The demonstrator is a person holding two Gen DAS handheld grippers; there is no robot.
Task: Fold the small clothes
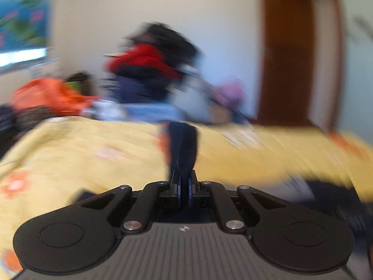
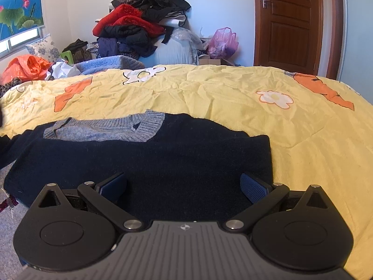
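Observation:
A small navy sweater with a grey knit collar lies flat on the yellow flowered bedspread. My right gripper is open, low over the sweater's near part, holding nothing. In the blurred left wrist view, my left gripper is shut on a strip of navy fabric, apparently part of the sweater, held above the bedspread. More dark fabric shows at the lower right of that view.
A tall pile of dark and red clothes stands against the far wall. An orange bag, a blue blanket and a pink bag lie beyond the bed. A brown door is at the right.

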